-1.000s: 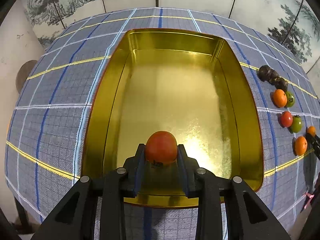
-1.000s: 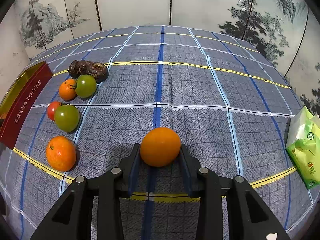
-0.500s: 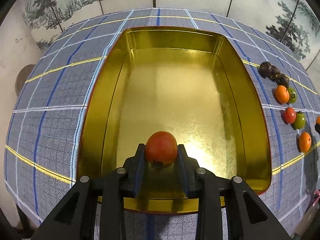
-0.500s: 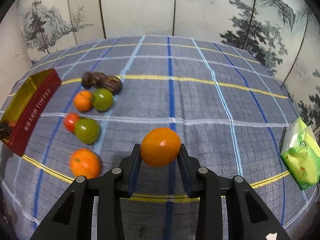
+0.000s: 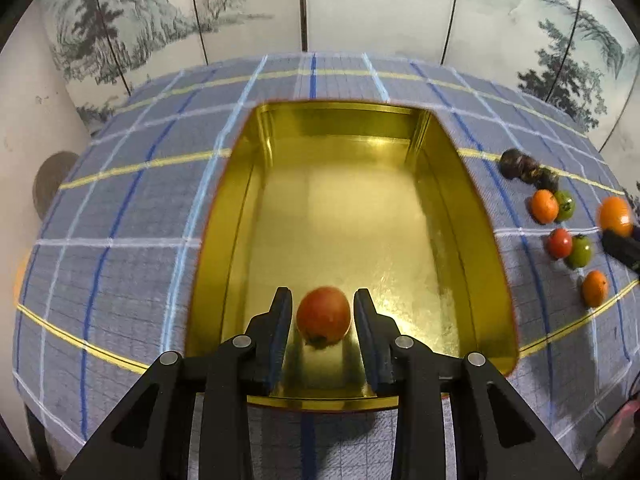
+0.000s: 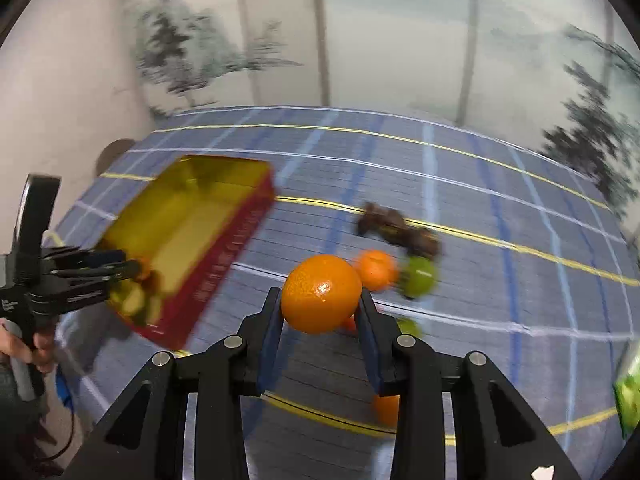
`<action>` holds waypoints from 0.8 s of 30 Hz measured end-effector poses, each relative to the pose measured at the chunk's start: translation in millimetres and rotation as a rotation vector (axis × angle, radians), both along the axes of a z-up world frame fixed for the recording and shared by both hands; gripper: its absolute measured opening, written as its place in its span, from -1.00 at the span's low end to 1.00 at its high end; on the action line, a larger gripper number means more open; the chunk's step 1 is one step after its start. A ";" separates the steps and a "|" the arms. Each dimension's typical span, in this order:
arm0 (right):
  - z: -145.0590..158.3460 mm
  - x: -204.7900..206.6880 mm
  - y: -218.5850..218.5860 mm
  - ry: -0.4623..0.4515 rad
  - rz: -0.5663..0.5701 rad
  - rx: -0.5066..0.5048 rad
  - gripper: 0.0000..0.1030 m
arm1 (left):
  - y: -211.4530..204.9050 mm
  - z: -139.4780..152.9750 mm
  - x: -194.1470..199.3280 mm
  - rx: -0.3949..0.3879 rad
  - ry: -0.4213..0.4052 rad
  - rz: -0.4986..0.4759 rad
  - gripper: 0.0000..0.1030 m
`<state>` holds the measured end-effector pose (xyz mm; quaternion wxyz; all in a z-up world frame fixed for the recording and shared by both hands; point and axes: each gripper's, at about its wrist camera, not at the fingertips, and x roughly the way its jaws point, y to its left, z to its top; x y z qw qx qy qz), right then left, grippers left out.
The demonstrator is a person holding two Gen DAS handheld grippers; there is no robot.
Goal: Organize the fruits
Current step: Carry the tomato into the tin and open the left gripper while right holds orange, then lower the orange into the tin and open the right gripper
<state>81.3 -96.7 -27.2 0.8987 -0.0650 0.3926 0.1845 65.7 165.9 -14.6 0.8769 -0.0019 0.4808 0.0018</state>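
left jaws apart around red tomato (image 5: 323, 315) in tin (image 5: 224, 240)

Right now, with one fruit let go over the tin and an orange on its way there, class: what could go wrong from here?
1. The left tongs stand slightly apart around the red tomato in the gold tin; lifting out carelessly could nudge it rolling.
2. The right tongs carry the orange above loose fruit such as the green tomato; a drop could scatter them.
3. Both tongs may meet at the tin.
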 end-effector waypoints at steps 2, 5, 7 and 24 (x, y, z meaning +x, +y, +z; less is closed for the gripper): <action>-0.7 -1.7 22.7 0.004 0.049 -0.002 -0.37 | 0.5 7.6 -3.6 0.009 -0.029 -0.005 -0.34; -2.6 -3.4 54.3 0.016 0.120 0.001 -0.37 | 6.2 17.4 -7.5 -0.003 -0.056 -0.002 -0.31; -2.8 -5.5 74.0 0.012 0.161 -0.007 -0.36 | 15.5 22.7 -11.5 -0.021 -0.067 0.020 -0.22; -35.6 7.8 156.9 0.091 0.297 -0.074 -0.36 | 99.7 21.7 -61.8 -0.002 -0.070 0.251 0.05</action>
